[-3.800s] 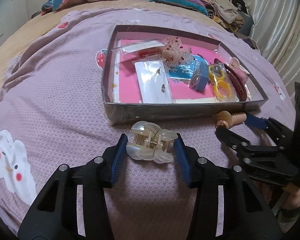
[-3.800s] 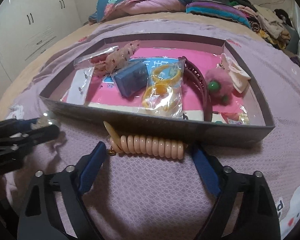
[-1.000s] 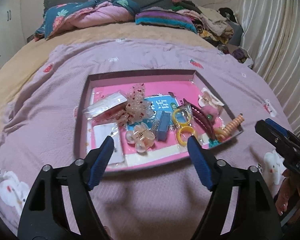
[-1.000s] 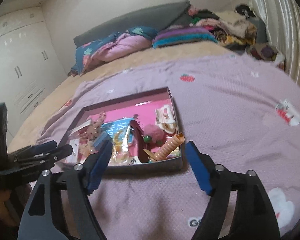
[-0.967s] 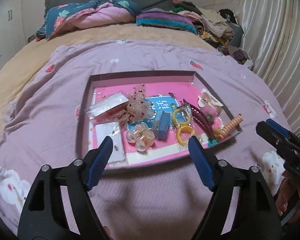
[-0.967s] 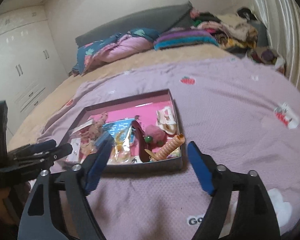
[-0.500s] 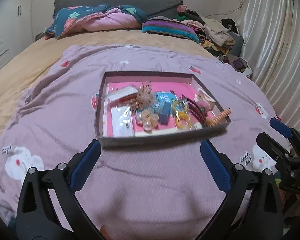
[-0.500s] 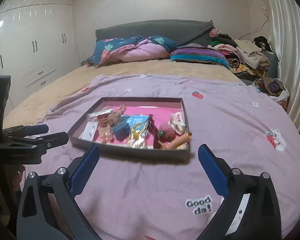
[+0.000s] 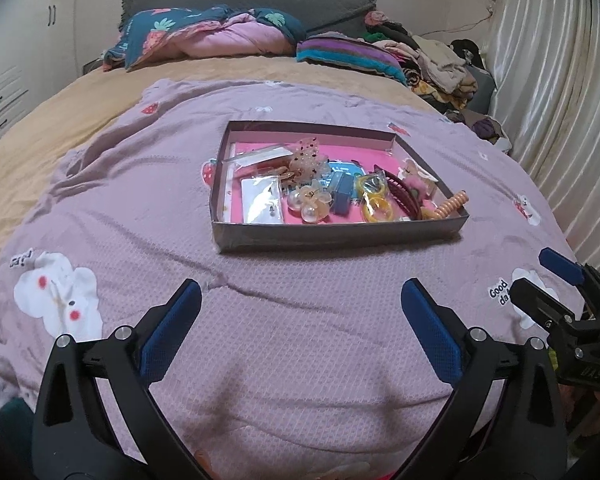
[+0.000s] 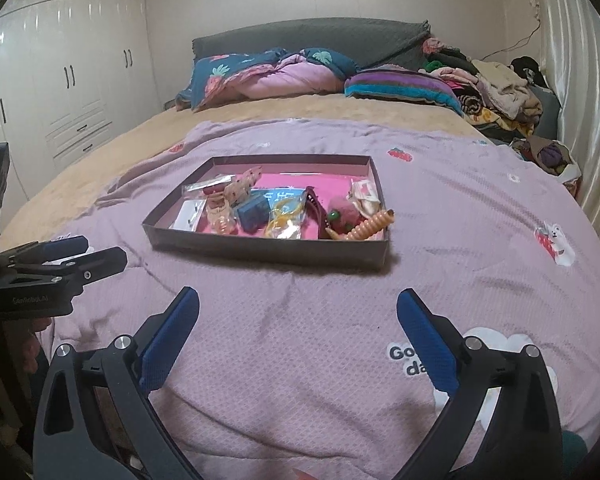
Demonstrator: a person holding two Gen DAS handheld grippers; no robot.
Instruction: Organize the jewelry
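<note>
A shallow grey box [image 9: 340,236] with a pink floor lies on the purple bedspread; it also shows in the right wrist view [image 10: 268,246]. In it lie a pearly claw clip [image 9: 310,202], a blue box [image 9: 342,192], yellow rings in a bag [image 9: 374,198], a dark red headband [image 9: 402,196] and a peach coil hair tie [image 9: 450,206] leaning on the right corner [image 10: 370,226]. My left gripper [image 9: 300,312] is open and empty, well back from the box. My right gripper [image 10: 298,320] is open and empty too.
The purple bedspread [image 9: 120,208] has cartoon prints and creases. Pillows and a folded quilt [image 10: 268,72] lie at the head of the bed. A clothes pile [image 10: 496,88] sits at the back right. White wardrobes [image 10: 60,80] stand on the left, curtains [image 9: 560,100] on the right.
The clip and the coil hair tie went from the bedspread into the box. Both grippers have since pulled back and away from the box, open and empty.
</note>
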